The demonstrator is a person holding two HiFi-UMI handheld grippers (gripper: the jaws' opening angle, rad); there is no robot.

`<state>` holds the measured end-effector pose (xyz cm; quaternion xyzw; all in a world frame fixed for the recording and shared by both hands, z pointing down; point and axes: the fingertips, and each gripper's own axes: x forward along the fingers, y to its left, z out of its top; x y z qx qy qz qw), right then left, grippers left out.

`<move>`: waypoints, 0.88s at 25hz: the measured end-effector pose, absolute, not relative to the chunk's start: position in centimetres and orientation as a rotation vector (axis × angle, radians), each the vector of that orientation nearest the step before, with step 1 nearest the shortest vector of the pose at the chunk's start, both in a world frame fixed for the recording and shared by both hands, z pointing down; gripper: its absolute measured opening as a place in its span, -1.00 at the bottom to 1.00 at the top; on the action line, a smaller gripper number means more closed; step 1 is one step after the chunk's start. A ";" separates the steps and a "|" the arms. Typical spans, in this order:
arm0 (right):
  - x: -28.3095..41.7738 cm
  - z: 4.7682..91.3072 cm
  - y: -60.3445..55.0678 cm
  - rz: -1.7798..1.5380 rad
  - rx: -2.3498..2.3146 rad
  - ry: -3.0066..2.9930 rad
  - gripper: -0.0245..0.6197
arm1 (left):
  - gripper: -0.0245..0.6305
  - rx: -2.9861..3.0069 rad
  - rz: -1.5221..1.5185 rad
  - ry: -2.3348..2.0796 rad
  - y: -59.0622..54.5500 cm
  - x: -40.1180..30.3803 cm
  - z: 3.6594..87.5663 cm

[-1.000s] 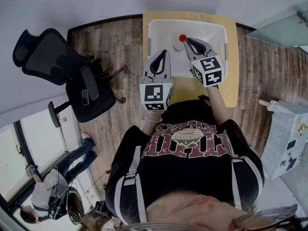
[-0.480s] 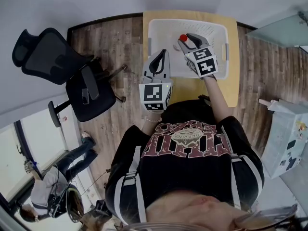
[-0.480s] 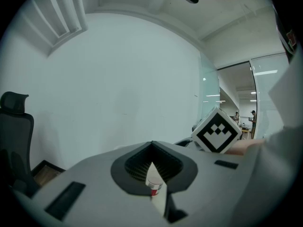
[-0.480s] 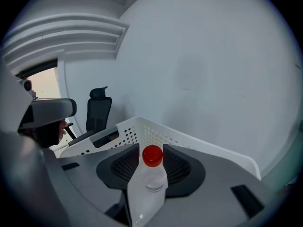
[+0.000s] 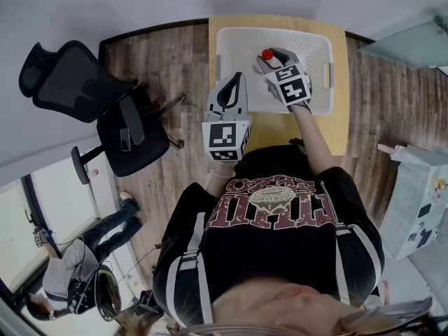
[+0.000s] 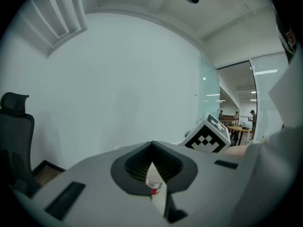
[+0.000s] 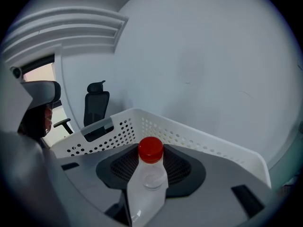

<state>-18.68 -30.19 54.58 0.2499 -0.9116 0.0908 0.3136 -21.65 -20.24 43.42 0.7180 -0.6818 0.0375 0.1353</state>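
A white perforated basket (image 5: 318, 47) stands on a yellow table (image 5: 337, 128). My right gripper (image 5: 270, 57) hangs over the basket's middle, shut on a clear plastic bottle with a red cap (image 5: 266, 54). In the right gripper view the bottle (image 7: 147, 186) stands upright between the jaws of the right gripper (image 7: 150, 168), with the basket's rim (image 7: 199, 137) behind it. My left gripper (image 5: 238, 78) is at the basket's left edge. In the left gripper view, the left gripper (image 6: 152, 168) is shut on a small white bottle with a red band (image 6: 154, 182).
A black office chair (image 5: 78, 84) stands on the wood floor to the left of the table. Another person (image 5: 73, 275) is at the lower left. A white cabinet (image 5: 417, 201) stands to the right. The wall lies beyond the table.
My right gripper has carried the red-capped bottle away from me and a little to the left, further over the basket. The left gripper has stayed still.
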 end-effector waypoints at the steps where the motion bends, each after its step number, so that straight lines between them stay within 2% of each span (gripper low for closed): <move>1: -18.6 54.6 -30.4 0.238 0.665 -2.405 -0.46 | -0.78 2.079 0.110 -1.975 -20.3 -21.6 43.5; 22: -18.0 54.0 -30.1 0.217 0.696 -2.433 -0.44 | -0.78 2.091 0.119 -1.983 -19.3 -20.8 42.9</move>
